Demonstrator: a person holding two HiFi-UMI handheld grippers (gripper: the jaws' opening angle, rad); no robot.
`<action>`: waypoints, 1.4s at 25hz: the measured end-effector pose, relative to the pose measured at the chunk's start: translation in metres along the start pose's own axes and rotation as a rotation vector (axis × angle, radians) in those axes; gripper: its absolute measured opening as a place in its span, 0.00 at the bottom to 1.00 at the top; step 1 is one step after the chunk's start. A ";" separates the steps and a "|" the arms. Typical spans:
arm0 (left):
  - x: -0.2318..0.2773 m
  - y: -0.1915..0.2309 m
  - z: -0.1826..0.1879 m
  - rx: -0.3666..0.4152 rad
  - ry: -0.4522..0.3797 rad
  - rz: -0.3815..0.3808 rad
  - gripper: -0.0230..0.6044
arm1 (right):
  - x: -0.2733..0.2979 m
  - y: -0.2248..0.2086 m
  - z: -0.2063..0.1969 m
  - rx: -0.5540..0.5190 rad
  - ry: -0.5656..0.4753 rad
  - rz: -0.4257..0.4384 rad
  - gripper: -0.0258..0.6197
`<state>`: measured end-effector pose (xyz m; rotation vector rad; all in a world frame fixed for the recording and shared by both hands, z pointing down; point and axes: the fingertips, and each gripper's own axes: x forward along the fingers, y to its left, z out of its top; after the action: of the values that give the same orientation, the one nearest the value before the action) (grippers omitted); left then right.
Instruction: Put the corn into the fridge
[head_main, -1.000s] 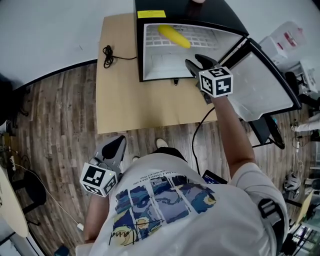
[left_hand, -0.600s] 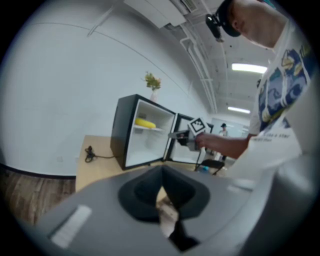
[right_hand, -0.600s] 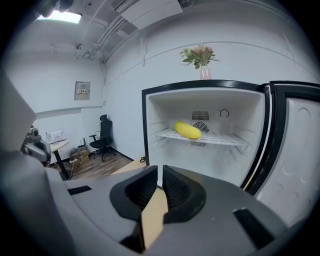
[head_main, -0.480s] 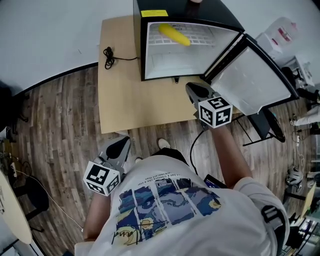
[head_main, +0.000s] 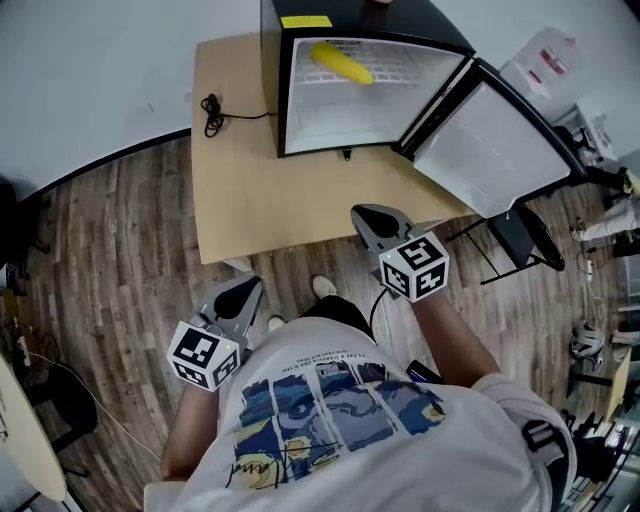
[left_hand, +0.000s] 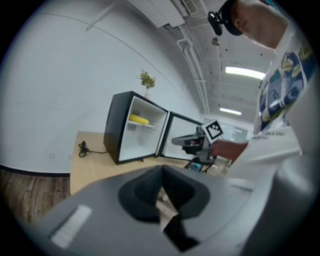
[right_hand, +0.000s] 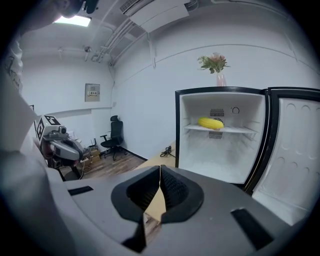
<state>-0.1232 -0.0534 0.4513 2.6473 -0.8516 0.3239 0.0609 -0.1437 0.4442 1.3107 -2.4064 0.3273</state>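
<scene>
The yellow corn (head_main: 343, 63) lies on the upper shelf of the small black fridge (head_main: 270, 90), whose door (head_main: 490, 140) stands wide open to the right. My right gripper (head_main: 360, 213) is shut and empty, hanging over the floor in front of the wooden platform, well short of the fridge. My left gripper (head_main: 248, 286) is low by the person's left side, jaws shut on nothing. From the right gripper view, the corn (right_hand: 210, 123) shows beyond the closed right gripper (right_hand: 160, 171). The left gripper view has the corn (left_hand: 138, 119) far off, past the left gripper (left_hand: 161, 170).
The fridge stands on a low wooden platform (head_main: 240, 190), with a black cable (head_main: 212, 110) coiled at its back left. A vase of flowers (right_hand: 216, 65) sits on the fridge top. Office chair (right_hand: 115, 135) by the far wall; equipment and stands right of the door (head_main: 590, 190).
My right gripper has drawn back from the fridge opening toward the person and closed its jaws. The corn stays on the shelf. The left gripper has hardly shifted.
</scene>
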 end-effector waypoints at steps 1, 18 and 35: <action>-0.001 -0.001 -0.002 0.000 0.003 -0.006 0.05 | -0.002 0.006 -0.003 0.000 0.004 0.004 0.06; -0.019 -0.010 -0.007 0.013 -0.027 -0.028 0.05 | -0.023 0.059 -0.008 -0.042 -0.014 0.036 0.06; -0.034 -0.006 -0.013 0.009 -0.039 -0.005 0.05 | -0.017 0.080 -0.003 -0.061 -0.013 0.068 0.06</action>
<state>-0.1484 -0.0266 0.4506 2.6721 -0.8572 0.2760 0.0028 -0.0869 0.4376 1.2101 -2.4562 0.2625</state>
